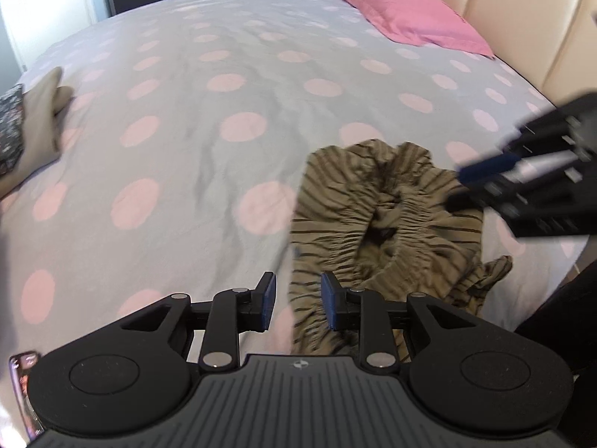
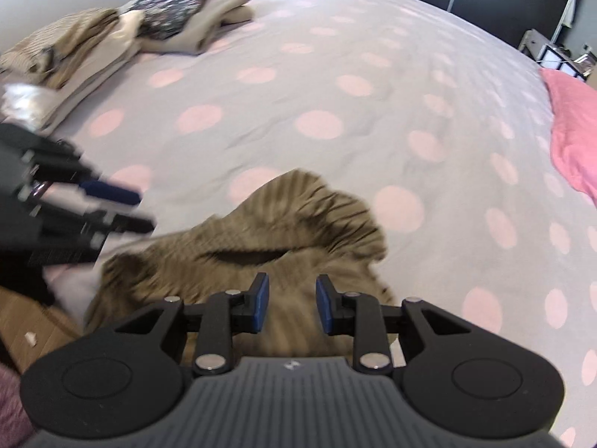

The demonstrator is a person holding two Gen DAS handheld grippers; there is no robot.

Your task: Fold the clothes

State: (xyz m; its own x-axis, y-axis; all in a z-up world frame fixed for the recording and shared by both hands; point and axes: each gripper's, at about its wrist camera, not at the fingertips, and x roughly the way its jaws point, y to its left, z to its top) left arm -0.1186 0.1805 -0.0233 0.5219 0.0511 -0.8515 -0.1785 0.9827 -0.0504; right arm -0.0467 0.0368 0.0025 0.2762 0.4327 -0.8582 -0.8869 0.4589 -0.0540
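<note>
A crumpled olive-brown striped garment (image 1: 388,224) with an elastic waistband lies on the bed near its edge; it also shows in the right wrist view (image 2: 268,239). My left gripper (image 1: 298,300) is open and empty, its fingers straddling the garment's near left edge. My right gripper (image 2: 291,304) is open and empty just above the garment. The right gripper also shows in the left wrist view (image 1: 470,186), at the garment's right side. The left gripper shows blurred in the right wrist view (image 2: 138,211), left of the garment.
The bed cover (image 1: 224,112) is grey with pink dots. A pink pillow (image 1: 403,11) lies by the cream headboard (image 1: 522,26). A stack of folded clothes (image 2: 123,33) sits at the far side of the bed. Wooden floor (image 2: 33,321) shows beside the bed.
</note>
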